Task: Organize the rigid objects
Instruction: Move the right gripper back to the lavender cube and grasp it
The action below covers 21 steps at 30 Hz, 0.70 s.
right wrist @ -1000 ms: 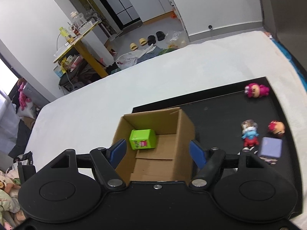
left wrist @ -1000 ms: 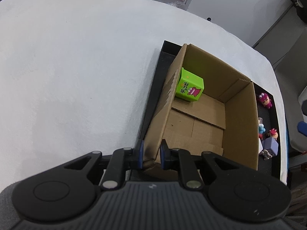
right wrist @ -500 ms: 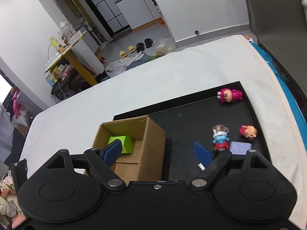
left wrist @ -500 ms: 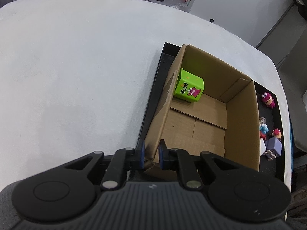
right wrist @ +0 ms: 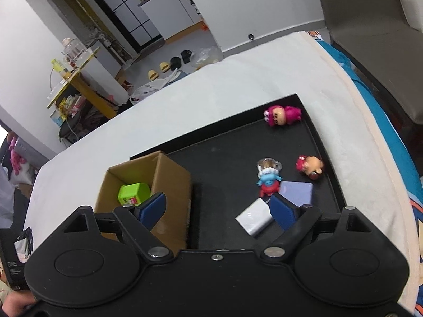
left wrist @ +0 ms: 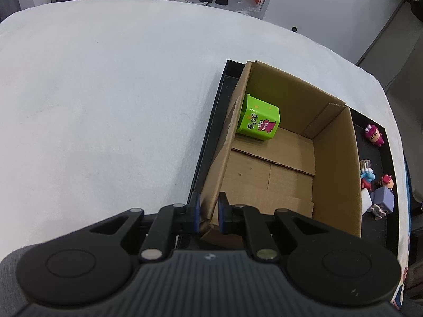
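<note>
Left tongs (left wrist: 208,212) clamped on cardboard box (left wrist: 335,158) wall

Surface (left wrist: 105,105) covered in white cloth, carrying a black tray (right wrist: 227,158).

The tray lies directly on the cloth toward the surface's right side, its raised rim visible along the far and right edges. The cloth around the tray is bare and slightly textured. At the right edge the cloth drapes over a blue patterned layer (right wrist: 370,111) beneath.
</note>
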Available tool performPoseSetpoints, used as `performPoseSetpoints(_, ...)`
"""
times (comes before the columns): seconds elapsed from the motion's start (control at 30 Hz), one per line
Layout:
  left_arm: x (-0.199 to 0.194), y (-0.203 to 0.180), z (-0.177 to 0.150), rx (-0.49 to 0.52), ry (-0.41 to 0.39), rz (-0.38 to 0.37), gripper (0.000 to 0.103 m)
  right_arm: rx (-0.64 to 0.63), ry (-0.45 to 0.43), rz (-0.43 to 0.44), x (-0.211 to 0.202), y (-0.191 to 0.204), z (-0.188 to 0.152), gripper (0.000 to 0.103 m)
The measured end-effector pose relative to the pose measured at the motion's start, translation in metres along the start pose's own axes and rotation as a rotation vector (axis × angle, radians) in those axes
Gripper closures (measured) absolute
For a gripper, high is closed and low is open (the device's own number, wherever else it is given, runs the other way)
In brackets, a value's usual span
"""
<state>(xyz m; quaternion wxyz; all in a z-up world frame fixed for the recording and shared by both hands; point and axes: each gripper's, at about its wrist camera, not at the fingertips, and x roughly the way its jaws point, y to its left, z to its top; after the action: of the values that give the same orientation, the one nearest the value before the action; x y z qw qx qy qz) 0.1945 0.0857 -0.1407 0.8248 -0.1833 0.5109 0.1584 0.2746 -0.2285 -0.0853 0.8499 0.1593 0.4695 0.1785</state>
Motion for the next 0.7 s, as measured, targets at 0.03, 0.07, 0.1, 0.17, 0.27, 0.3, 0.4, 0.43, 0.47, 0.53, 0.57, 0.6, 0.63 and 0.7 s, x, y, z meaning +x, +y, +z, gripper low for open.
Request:
performPoseSetpoints(0.03,0.0,0.0,0.0,0.004,0.0,0.002,0.091,0.007,0.0,-0.003,0.001,-0.004,-0.001,0.018)
performPoseSetpoints(0.07,0.0,-0.001,0.0,0.006,0.0,0.004,0.091,0.022,0.003,-0.009,0.003,-0.009,-0.001,0.018)
performPoseSetpoints(0.1,0.0,0.0,0.0,0.003,0.0,0.003,0.091,0.038,0.006,-0.013,0.005,-0.015,-0.002,0.018)
performPoseSetpoints(0.17,0.0,0.001,0.0,-0.01,0.002,-0.001,0.091,0.069,0.014,-0.026,0.01,-0.026,-0.003,0.018)
performPoseSetpoints(0.27,0.0,0.0,0.0,-0.009,0.002,0.002,0.091,0.126,0.028,-0.048,0.017,-0.042,-0.005,0.018)
performPoseSetpoints(0.3,0.0,0.0,0.0,-0.011,0.002,0.002,0.091,0.142,0.032,-0.048,0.019,-0.047,-0.006,0.018)
performPoseSetpoints(0.4,0.0,0.0,-0.001,-0.013,0.001,0.002,0.091,0.184,0.053,-0.057,0.026,-0.059,-0.01,0.018)
performPoseSetpoints(0.43,0.0,0.0,-0.001,-0.012,0.001,0.003,0.091,0.2,0.059,-0.061,0.029,-0.062,-0.012,0.018)
performPoseSetpoints(0.47,0.0,0.0,-0.001,-0.01,0.001,0.003,0.091,0.22,0.066,-0.069,0.032,-0.066,-0.013,0.018)
performPoseSetpoints(0.53,-0.001,-0.001,-0.001,-0.005,0.002,0.003,0.091,0.262,0.075,-0.084,0.038,-0.073,-0.014,0.018)
performPoseSetpoints(0.57,-0.001,-0.001,-0.001,-0.001,0.002,0.003,0.091,0.275,0.074,-0.087,0.04,-0.075,-0.015,0.018)
performPoseSetpoints(0.6,-0.001,-0.002,-0.001,0.003,0.001,0.004,0.091,0.279,0.073,-0.09,0.043,-0.076,-0.015,0.018)
performPoseSetpoints(0.63,-0.001,-0.002,-0.002,0.009,-0.001,0.005,0.091,0.279,0.074,-0.097,0.046,-0.077,-0.015,0.018)
performPoseSetpoints(0.7,-0.001,-0.002,-0.002,0.012,-0.003,0.006,0.091,0.273,0.071,-0.103,0.051,-0.077,-0.014,0.018)
